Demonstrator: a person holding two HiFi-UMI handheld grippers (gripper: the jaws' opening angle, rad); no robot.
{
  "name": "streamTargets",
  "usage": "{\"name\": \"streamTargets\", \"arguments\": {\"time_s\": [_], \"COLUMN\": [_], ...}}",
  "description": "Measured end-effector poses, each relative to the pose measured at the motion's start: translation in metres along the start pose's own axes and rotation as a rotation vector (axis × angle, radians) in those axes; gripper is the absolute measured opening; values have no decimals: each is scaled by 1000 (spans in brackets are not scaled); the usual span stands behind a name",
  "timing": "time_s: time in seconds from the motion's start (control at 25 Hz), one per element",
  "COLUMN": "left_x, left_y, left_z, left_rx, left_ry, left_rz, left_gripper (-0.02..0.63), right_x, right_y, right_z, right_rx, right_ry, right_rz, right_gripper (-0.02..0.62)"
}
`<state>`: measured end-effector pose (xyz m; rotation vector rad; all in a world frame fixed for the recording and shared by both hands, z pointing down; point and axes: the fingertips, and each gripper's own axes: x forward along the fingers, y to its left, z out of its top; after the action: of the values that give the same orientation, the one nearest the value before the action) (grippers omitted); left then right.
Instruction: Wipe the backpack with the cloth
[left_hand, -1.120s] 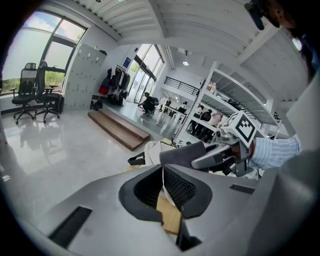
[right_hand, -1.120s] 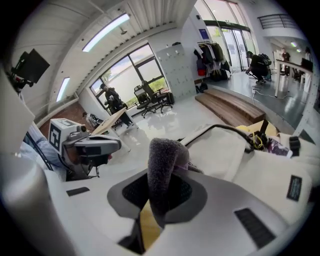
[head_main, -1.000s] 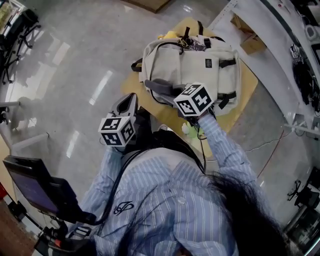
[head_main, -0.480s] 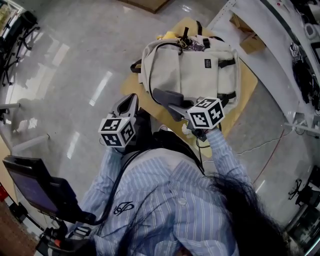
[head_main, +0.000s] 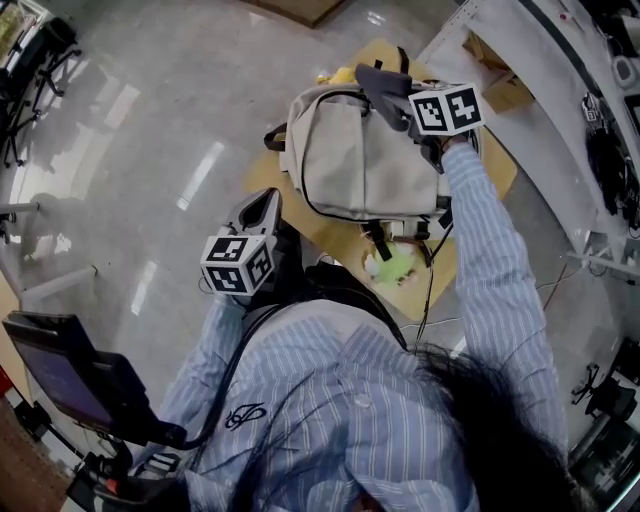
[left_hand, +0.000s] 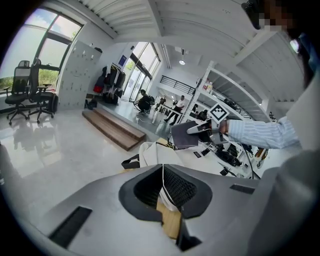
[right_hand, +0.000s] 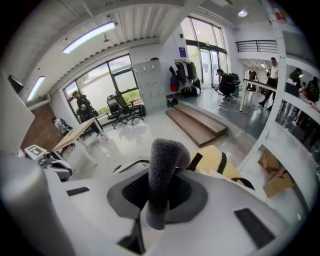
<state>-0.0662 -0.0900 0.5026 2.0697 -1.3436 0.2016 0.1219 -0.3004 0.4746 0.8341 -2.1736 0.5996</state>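
No text, label or number is legible anywhere here.

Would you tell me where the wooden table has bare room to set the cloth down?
The table is bare along its near-left edge beside the backpack, and at its right corner. Crowded: the near side, with straps and a yellow-green object.

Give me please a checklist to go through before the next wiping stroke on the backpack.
1. Cloth clamped in the right gripper: ok, jaws shut on it.
2. Cloth touching the backpack: cannot tell; it is at the far end.
3. Backpack lying flat on the table: ok.
4. Left gripper steadying the backpack: not ok; shut, empty, off the backpack.
5. Backpack's upper face free of loose things: ok.
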Motion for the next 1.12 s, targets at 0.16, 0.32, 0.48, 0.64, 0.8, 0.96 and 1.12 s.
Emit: {"name": "streamTargets", "arguments": {"time_s": [0.16, 0.32, 0.48, 0.64, 0.8, 0.96, 1.12], "left_x": [2, 1, 0, 1, 3, 5, 10], "left_y": [7, 17, 21, 21, 16, 9, -4], "left_z": [4, 7, 10, 8, 10, 11, 8], "left_rx": [-7, -22, -24, -25, -11, 1, 16], "left_ry": [-6, -16, -16, -8, -5, -4, 5], "left_rz": [8, 29, 35, 36, 21, 1, -29], "left_gripper": [9, 9, 9, 9, 9, 9, 9], "right_x": [33, 57, 56, 40, 14, -10, -31], "right_y": [-45, -55, -38, -10, 21, 59, 96], "right_z": [9, -7, -14, -32, -55, -87, -127], "right_rx": [6, -1, 21, 37, 100, 163, 215], "right_ry": [21, 96, 80, 79, 49, 35, 21], "right_rz": [-96, -116, -69, -20, 24, 91, 122], "right_gripper": [55, 55, 55, 55, 55, 57, 55]}}
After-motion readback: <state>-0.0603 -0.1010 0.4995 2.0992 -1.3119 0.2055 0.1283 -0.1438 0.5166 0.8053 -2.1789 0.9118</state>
